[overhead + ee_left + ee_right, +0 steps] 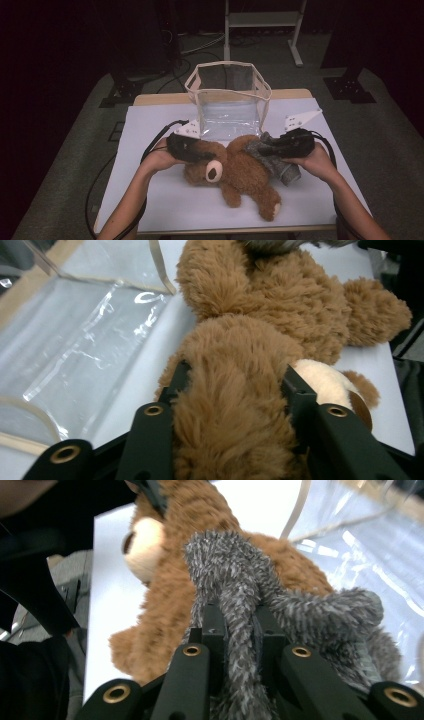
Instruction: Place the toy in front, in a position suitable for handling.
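Bear (235,405) fur fills left jaws (grey plush (240,630) pinched in right).

fuzzy plush bear (240,170) — glossy plastic bag (230,107)

High view overhead, facing forward-down; both gripper views close-up — all share teddy bear (235,167).

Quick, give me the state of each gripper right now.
Left gripper: shut on the brown teddy bear, at its head.
Right gripper: shut on the grey plush toy.
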